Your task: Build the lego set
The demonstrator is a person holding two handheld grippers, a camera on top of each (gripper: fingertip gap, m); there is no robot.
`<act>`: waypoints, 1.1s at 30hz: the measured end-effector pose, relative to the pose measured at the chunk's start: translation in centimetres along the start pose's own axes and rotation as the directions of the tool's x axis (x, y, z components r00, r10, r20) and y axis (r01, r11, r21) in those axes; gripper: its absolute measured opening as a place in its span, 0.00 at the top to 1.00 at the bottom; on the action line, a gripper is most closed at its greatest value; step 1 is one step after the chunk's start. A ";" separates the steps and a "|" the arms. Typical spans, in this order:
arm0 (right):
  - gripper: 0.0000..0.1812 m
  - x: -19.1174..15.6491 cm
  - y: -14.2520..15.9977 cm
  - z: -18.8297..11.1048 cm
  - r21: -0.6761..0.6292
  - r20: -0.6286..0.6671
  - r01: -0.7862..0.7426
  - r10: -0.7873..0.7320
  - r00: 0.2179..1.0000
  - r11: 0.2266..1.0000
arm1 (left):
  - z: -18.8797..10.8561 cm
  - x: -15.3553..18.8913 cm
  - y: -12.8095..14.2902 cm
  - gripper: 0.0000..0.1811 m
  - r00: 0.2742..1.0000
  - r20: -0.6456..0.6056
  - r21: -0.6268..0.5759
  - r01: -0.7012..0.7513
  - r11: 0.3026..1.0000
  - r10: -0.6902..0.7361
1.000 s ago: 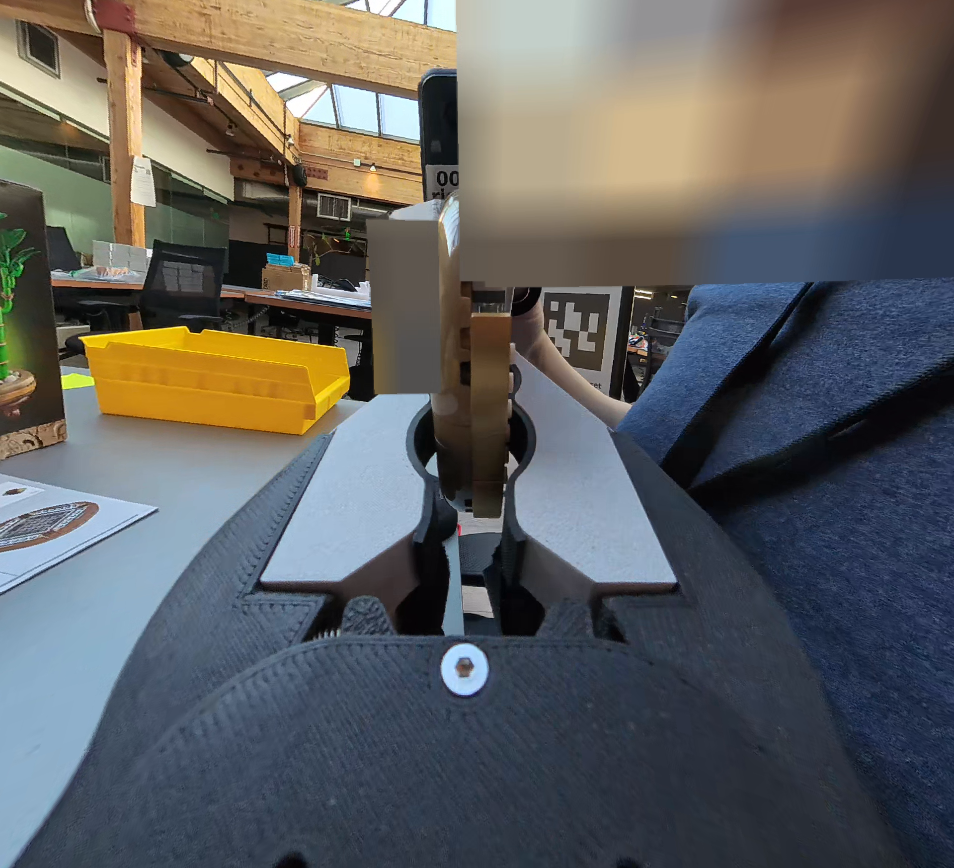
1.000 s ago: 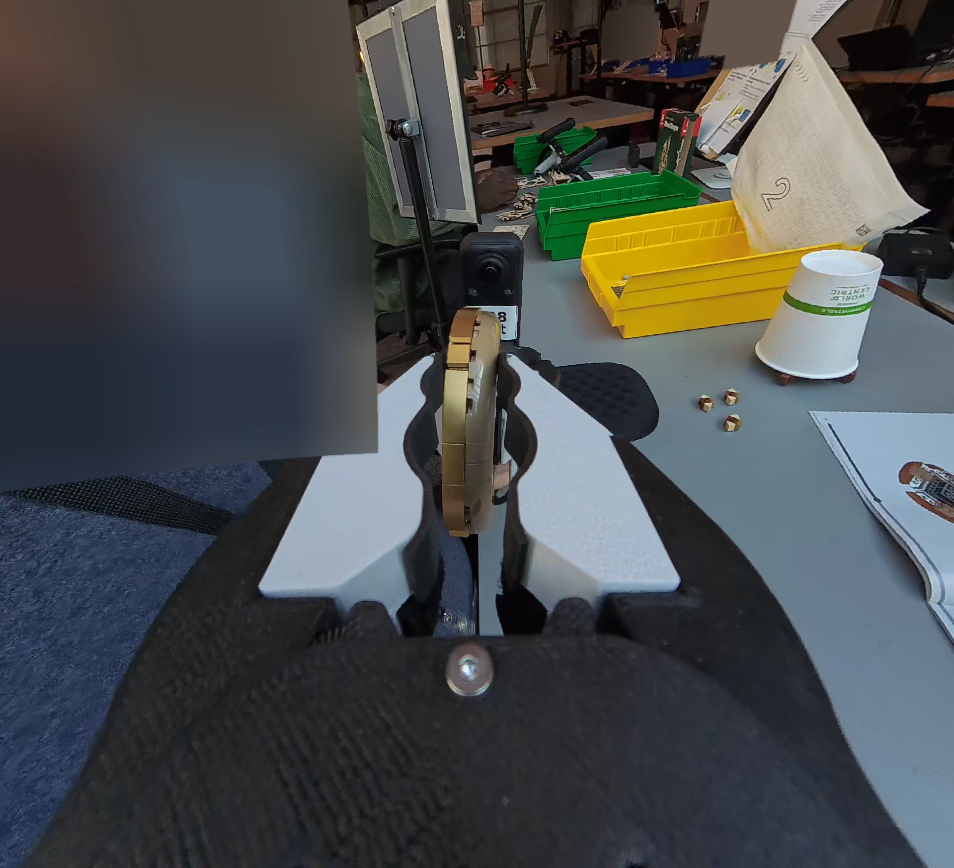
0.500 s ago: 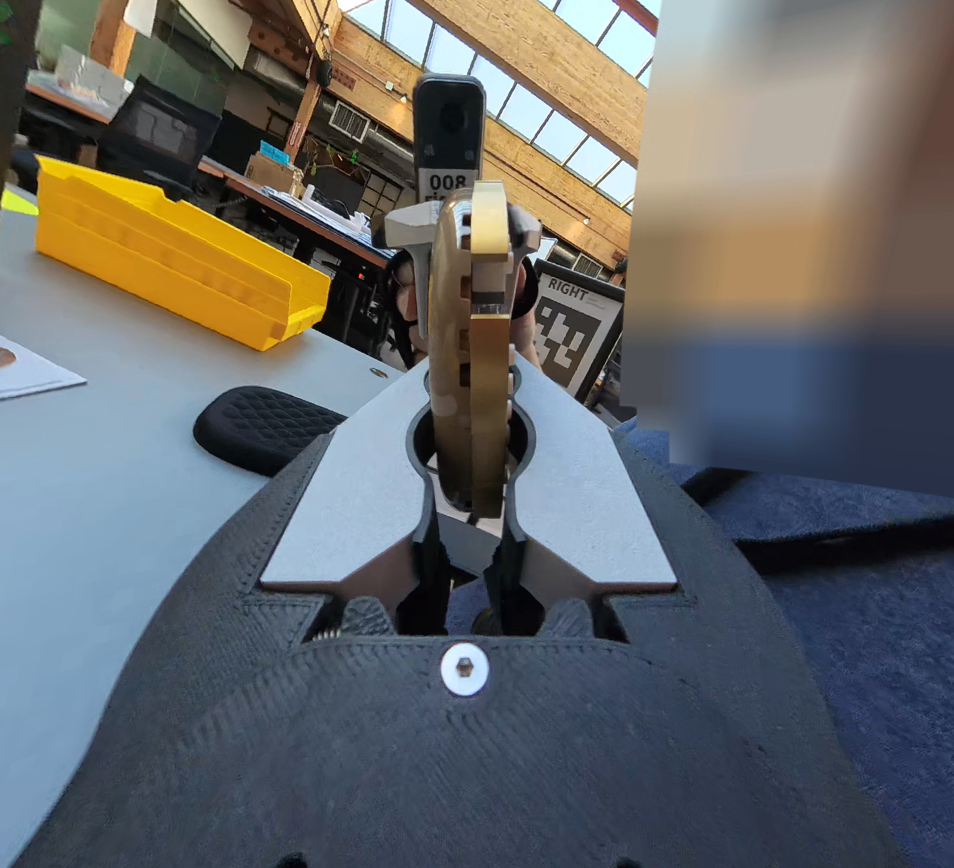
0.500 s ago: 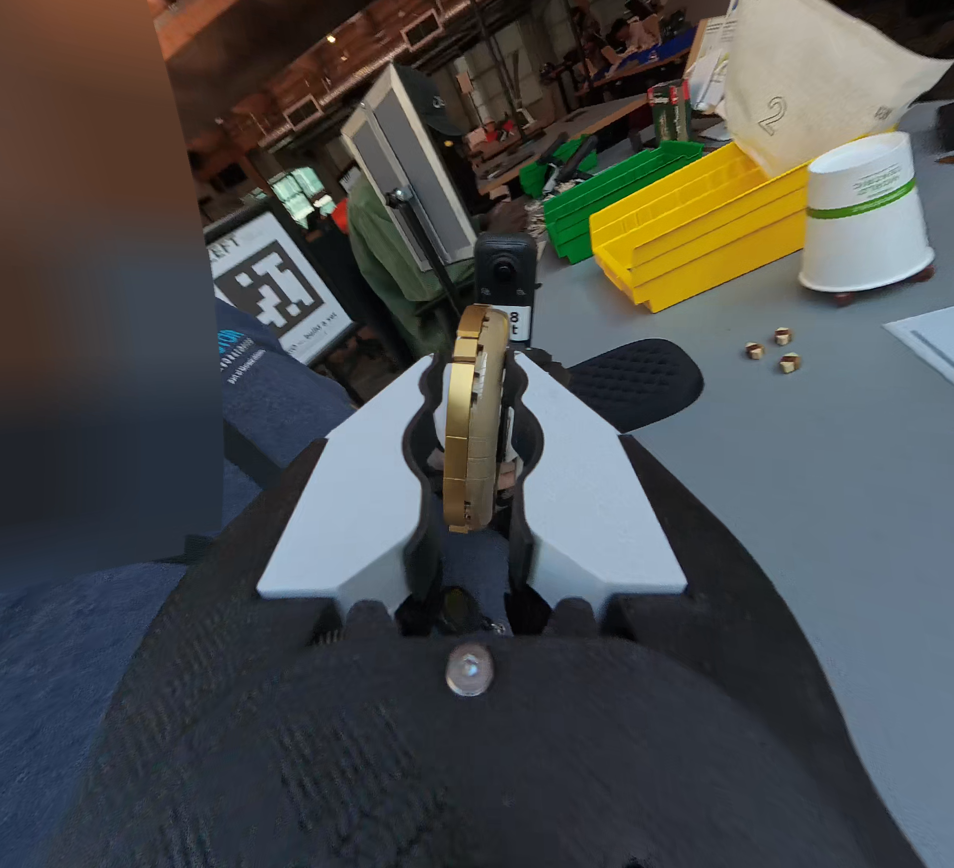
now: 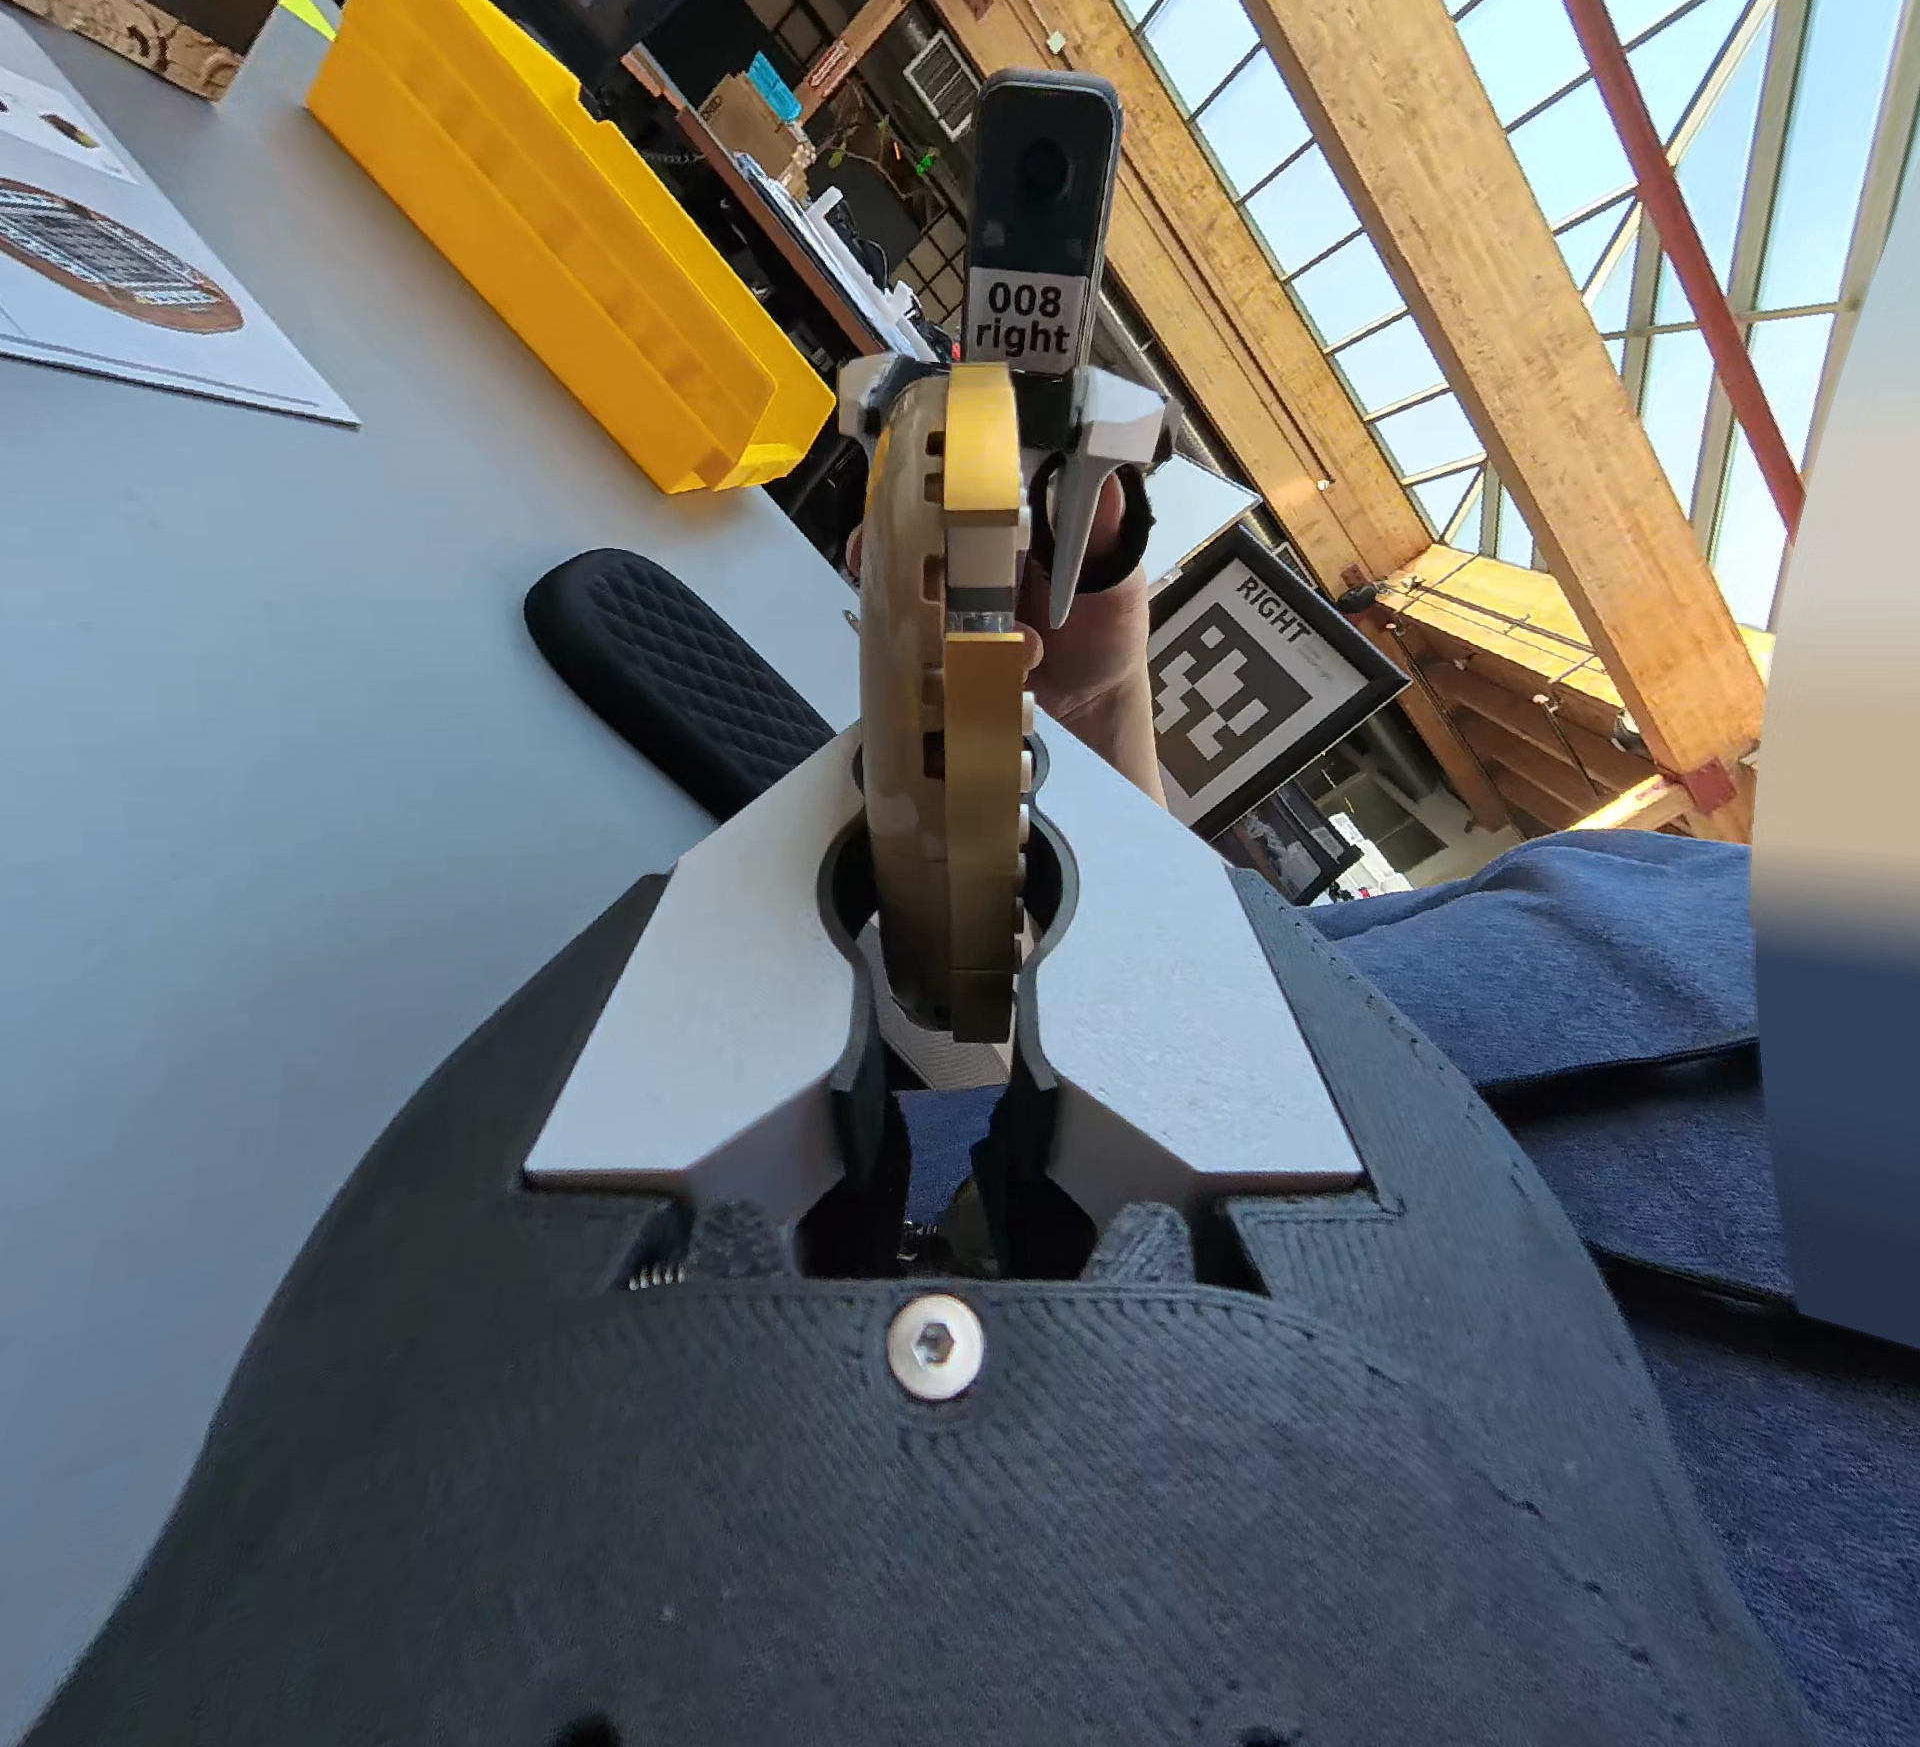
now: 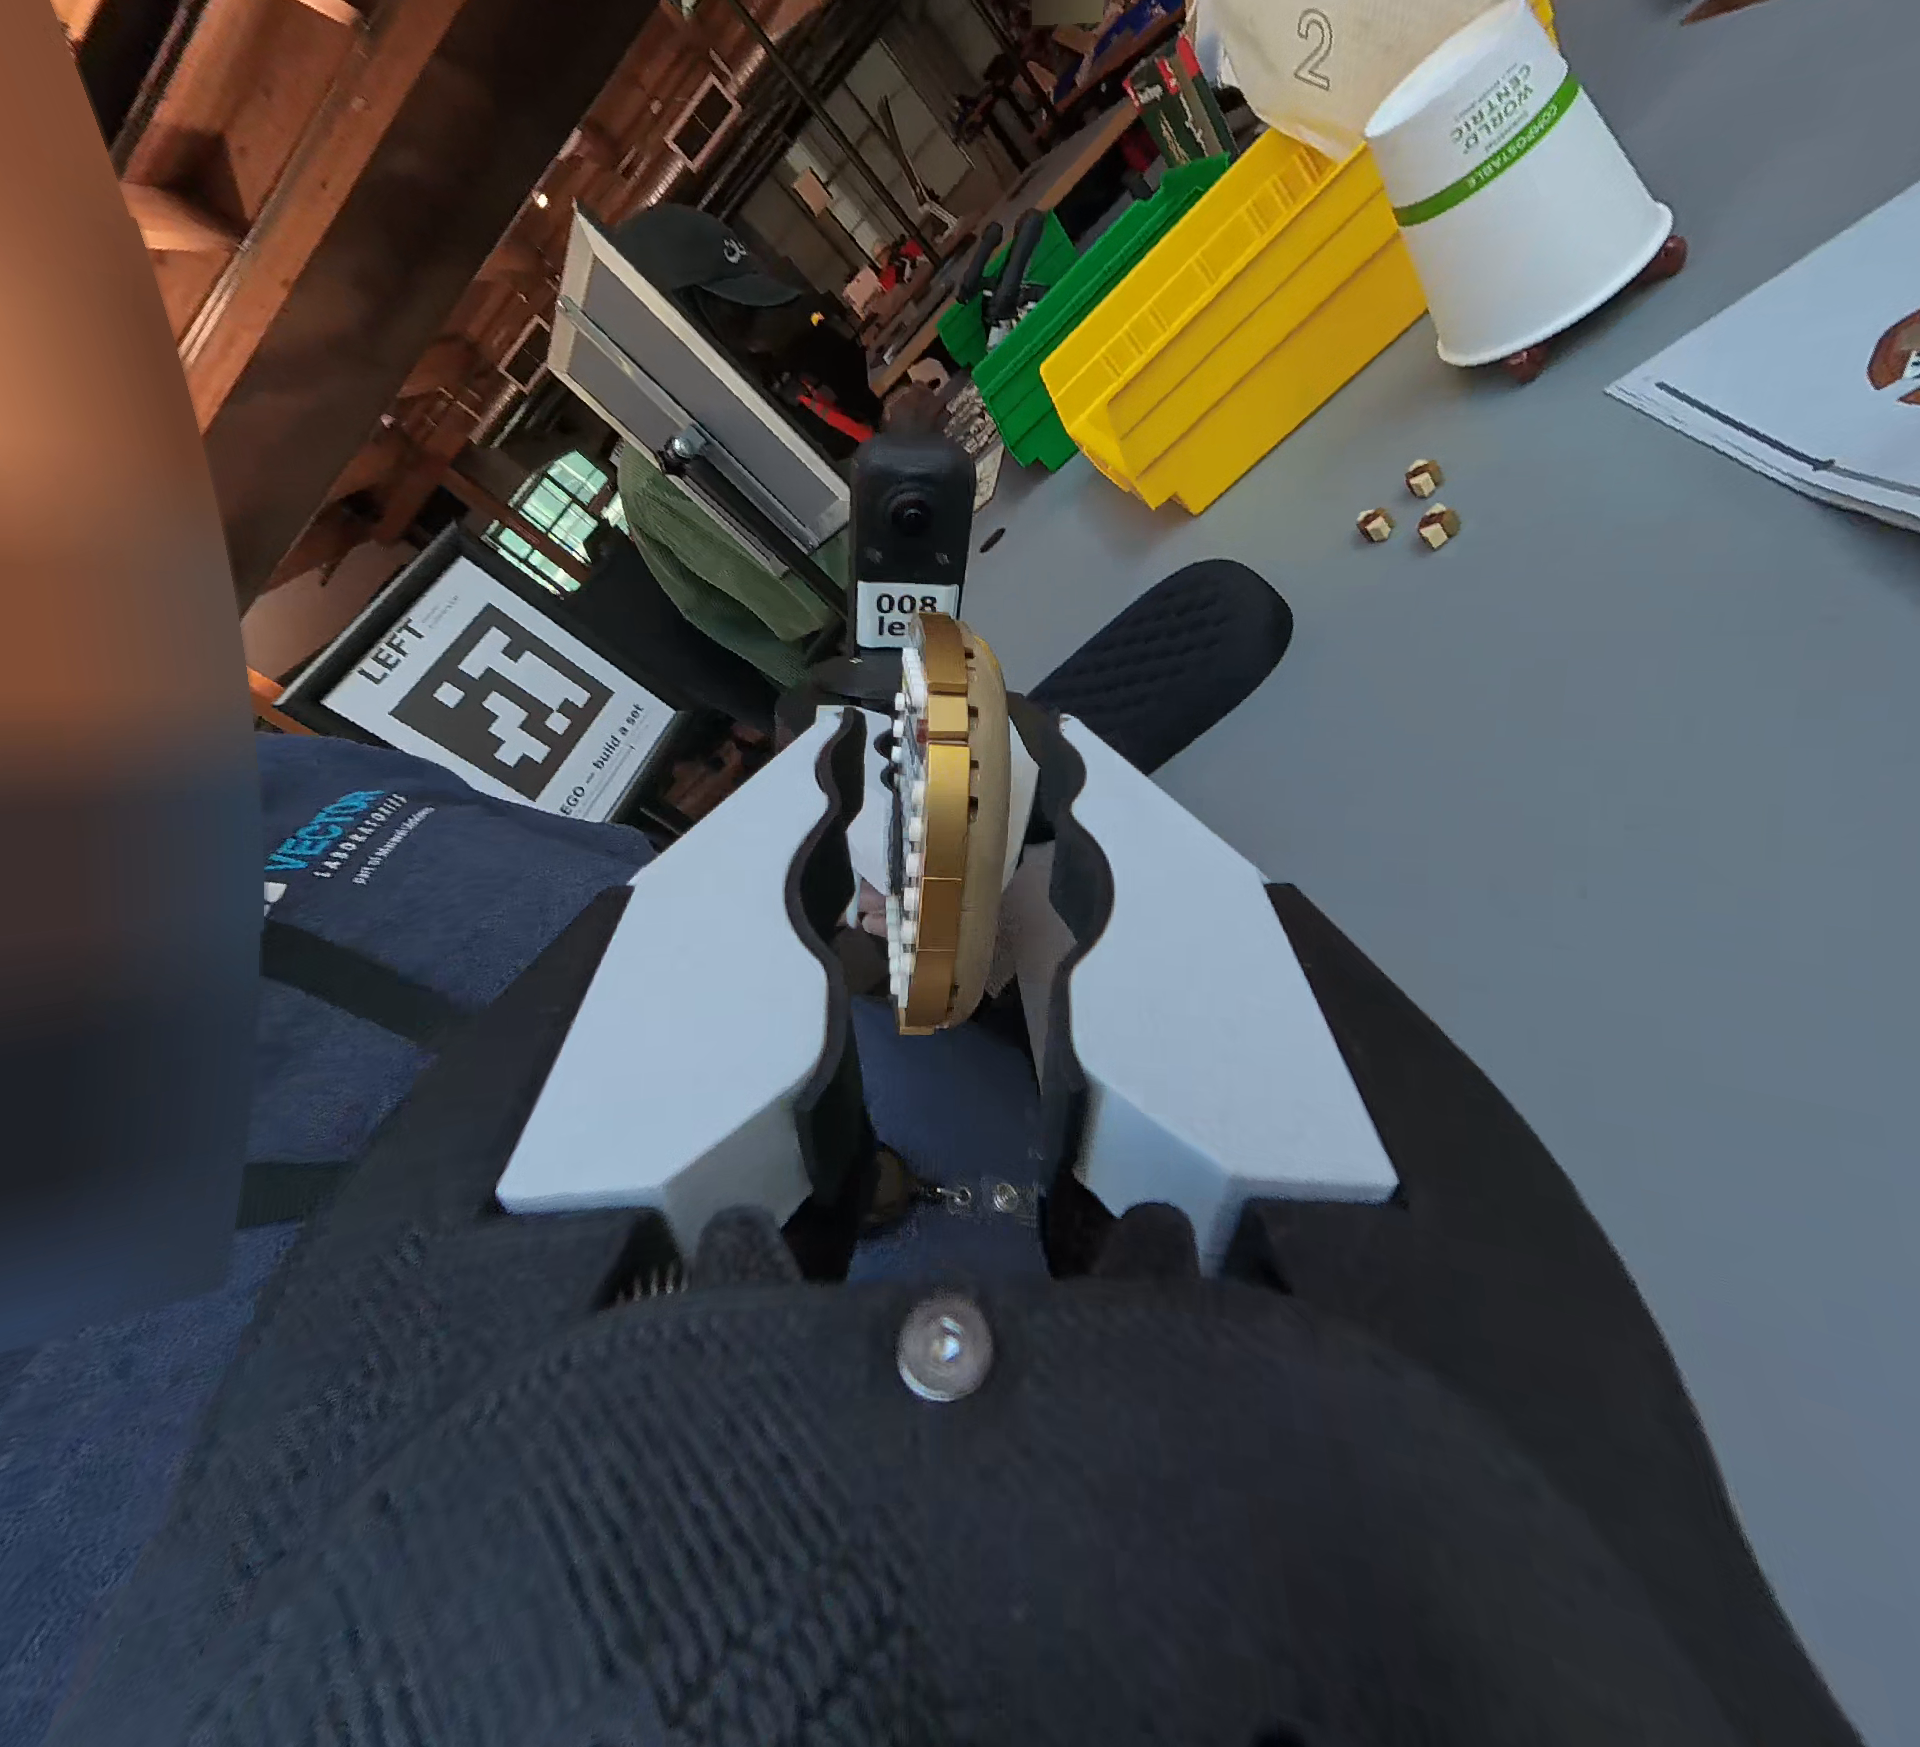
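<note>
A round gold-rimmed lego disc (image 5: 977, 762) with white studs on one face is held edge-on in the air between both grippers, above the table's near edge. My left gripper (image 5: 951, 814) is shut on its near edge. My right gripper (image 6: 951, 762) faces it from the other side. Its jaws stand apart around the disc (image 6: 951, 824), with a gap on each side. The right gripper also shows in the left wrist view (image 5: 997, 430), fingers spread, a hand behind it. The left gripper's camera (image 6: 912, 534) shows beyond the disc.
On the grey table (image 6: 1558, 866) are a yellow bin (image 6: 1226, 347), a green bin (image 6: 1060, 305), an upturned paper cup (image 6: 1507, 180), three small tan pieces (image 6: 1413, 513) and a booklet (image 6: 1808, 388). Another yellow bin (image 5: 540, 243), a booklet (image 5: 104, 263) and a black pad (image 5: 675, 658) lie left. There is about 5 cm between the tips of the two grippers.
Both grippers have tilted upward and rolled with the disc between them. The right gripper's jaws have widened off the disc. The left gripper still grips it.
</note>
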State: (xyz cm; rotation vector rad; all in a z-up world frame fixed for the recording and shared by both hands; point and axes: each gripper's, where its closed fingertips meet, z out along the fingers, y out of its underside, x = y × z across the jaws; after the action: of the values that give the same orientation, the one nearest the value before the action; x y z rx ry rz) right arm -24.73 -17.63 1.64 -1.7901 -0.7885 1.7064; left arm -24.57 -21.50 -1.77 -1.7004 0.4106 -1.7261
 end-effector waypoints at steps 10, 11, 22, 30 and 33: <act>0.89 1.8 1.6 0.8 -0.092 -0.014 -0.048 0.047 0.999 0.995 | -0.1 -1.5 0.8 0.90 0.997 0.076 -0.046 0.011 0.999 -0.007; 0.89 1.9 1.8 0.9 -0.104 -0.016 -0.052 0.051 0.999 0.993 | -0.1 -1.6 0.9 0.90 0.997 0.078 -0.050 0.014 0.999 -0.010; 0.90 2.2 2.0 0.8 -0.100 -0.034 -0.017 0.014 0.999 0.995 | 0.0 -1.7 1.0 0.90 0.998 0.053 -0.051 0.048 0.998 -0.045; 0.90 2.5 2.3 0.9 -0.089 -0.006 -0.023 0.023 1.000 0.996 | -0.2 -2.2 1.2 0.90 0.996 0.068 -0.062 0.054 0.997 -0.050; 0.64 2.2 1.4 0.9 -0.032 0.004 0.035 -0.035 0.999 0.999 | -0.8 -2.9 0.3 0.90 0.993 0.105 -0.028 0.051 0.998 -0.048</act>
State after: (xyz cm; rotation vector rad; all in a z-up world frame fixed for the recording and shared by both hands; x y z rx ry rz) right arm -25.54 -17.00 -0.97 -1.7847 -0.8487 1.6843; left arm -25.50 -20.01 -4.25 -1.8277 0.3520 -1.6651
